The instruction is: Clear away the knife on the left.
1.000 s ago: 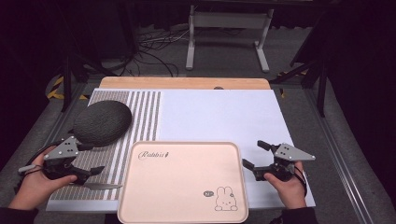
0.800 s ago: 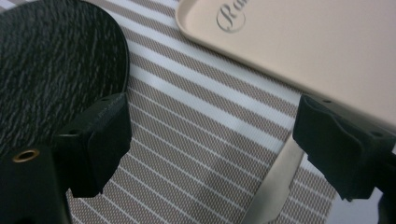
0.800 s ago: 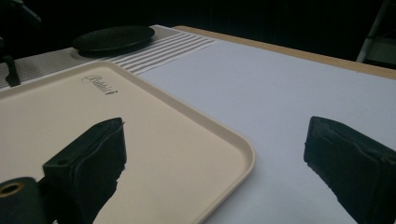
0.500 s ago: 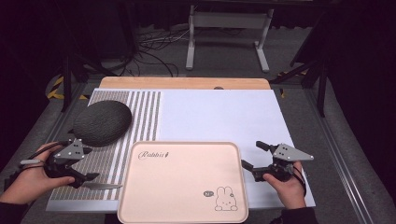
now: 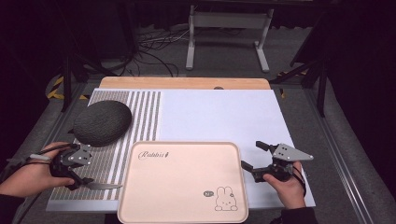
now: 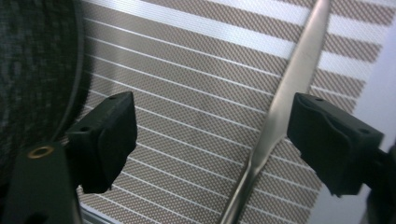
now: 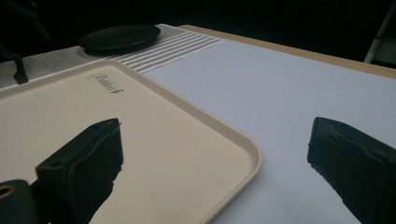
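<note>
- A slim silver table knife (image 5: 95, 185) lies flat on the brown-and-white striped woven placemat (image 5: 140, 116), just left of the pale pink rectangular plastic tray (image 5: 182, 182), likely set out for pickup
- The left gripper (image 5: 78, 175) straddles the knife blade (image 6: 285, 107), jaws wide, gripping nothing
- The right gripper (image 5: 254, 158) hovers spread and empty beside the tray's right rim
- A dark grey round plate (image 5: 102, 122) sits behind

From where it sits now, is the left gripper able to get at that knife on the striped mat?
Probably yes. The left gripper is open, and the knife lies flat on the striped mat between its jaws, near the right one. Nothing lies over the knife; the dark plate sits off to the side.
</note>
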{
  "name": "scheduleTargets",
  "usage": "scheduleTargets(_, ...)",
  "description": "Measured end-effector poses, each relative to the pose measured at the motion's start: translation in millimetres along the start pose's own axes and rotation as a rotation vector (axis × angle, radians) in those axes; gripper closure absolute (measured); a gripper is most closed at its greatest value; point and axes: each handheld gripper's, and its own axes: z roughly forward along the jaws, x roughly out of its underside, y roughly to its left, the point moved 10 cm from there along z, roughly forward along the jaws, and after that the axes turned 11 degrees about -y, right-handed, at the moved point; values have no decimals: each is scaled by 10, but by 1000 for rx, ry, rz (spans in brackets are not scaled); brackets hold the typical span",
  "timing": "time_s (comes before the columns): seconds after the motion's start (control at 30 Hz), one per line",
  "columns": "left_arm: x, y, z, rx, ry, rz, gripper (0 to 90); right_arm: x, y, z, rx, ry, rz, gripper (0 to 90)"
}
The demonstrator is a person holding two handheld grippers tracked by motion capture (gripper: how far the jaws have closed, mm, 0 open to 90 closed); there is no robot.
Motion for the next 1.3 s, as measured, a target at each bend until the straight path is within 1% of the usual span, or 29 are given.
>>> scheduleTargets(0.03,7,-2,7,11,15,13,199,-2,-1,1,1,-2,-2,43)
scheduleTargets(0.1,35,-25,32,35,52,22,205,-8,6,4,-4,-6,1,43)
scheduleTargets(0.13,35,-25,32,35,52,22,205,-9,9,4,-5,-6,0,43)
scheduleTargets(0.2,85,-48,51,62,109,35,212,-5,12,3,-8,-5,-2,43)
scheduleTargets(0.23,85,-48,51,62,109,35,209,-4,11,2,-7,-5,-1,43)
scheduleTargets(0.27,110,-56,53,73,133,35,210,-2,9,1,-7,-5,0,43)
scheduleTargets(0.3,110,-56,53,73,133,35,211,-2,9,1,-7,-5,0,43)
scheduleTargets(0.37,136,-61,51,80,156,33,215,-4,10,2,-8,-6,2,43)
scheduleTargets(0.43,168,-69,42,102,183,38,225,-3,14,3,-12,-7,6,43)
scheduleTargets(0.47,168,-69,42,102,183,38,230,-3,14,3,-12,-7,6,43)
scheduleTargets(0.5,193,-66,37,110,199,41,236,3,17,9,-12,-5,5,43)
scheduleTargets(0.57,212,-73,39,115,208,40,245,5,22,13,-14,-4,7,43)
scheduleTargets(0.63,243,-72,31,123,233,49,278,8,30,19,-18,-3,6,43)
scheduleTargets(0.67,258,-76,35,125,240,52,313,8,30,19,-18,-2,4,43)
scheduleTargets(0.7,279,-81,32,129,256,53,313,8,30,19,-18,-2,4,43)
scheduleTargets(0.73,311,-86,35,135,279,64,352,6,30,17,-19,-4,5,43)
scheduleTargets(0.77,311,-86,35,135,279,64,367,6,30,17,-19,-4,5,43)
scheduleTargets(0.8,329,-89,42,146,291,73,385,7,29,14,-19,-2,6,43)
scheduleTargets(0.87,336,-90,50,149,290,81,435,7,31,15,-20,-2,6,43)
scheduleTargets(0.9,348,-95,49,153,299,82,435,7,31,15,-20,-2,6,43)
scheduleTargets(0.93,369,-84,51,156,316,106,483,8,37,17,-23,-2,4,43)
scheduleTargets(0.97,379,-80,51,163,325,120,512,8,39,17,-24,-1,3,43)
scheduleTargets(1.0,389,-79,42,164,340,124,538,9,41,17,-25,-1,3,43)
scheduleTargets(1.03,395,-86,38,166,348,114,560,9,42,18,-26,-1,3,43)
scheduleTargets(1.07,395,-86,38,166,348,114,575,9,42,18,-26,-1,3,43)
scheduleTargets(1.13,415,-101,24,182,376,118,632,22,43,22,-26,6,1,43)
scheduleTargets(1.17,415,-101,24,182,376,118,664,22,43,22,-26,6,1,43)
scheduleTargets(1.2,419,-111,33,189,373,121,664,26,44,24,-26,8,4,43)
scheduleTargets(1.3,434,-111,43,191,386,145,724,17,56,27,-32,3,7,46)
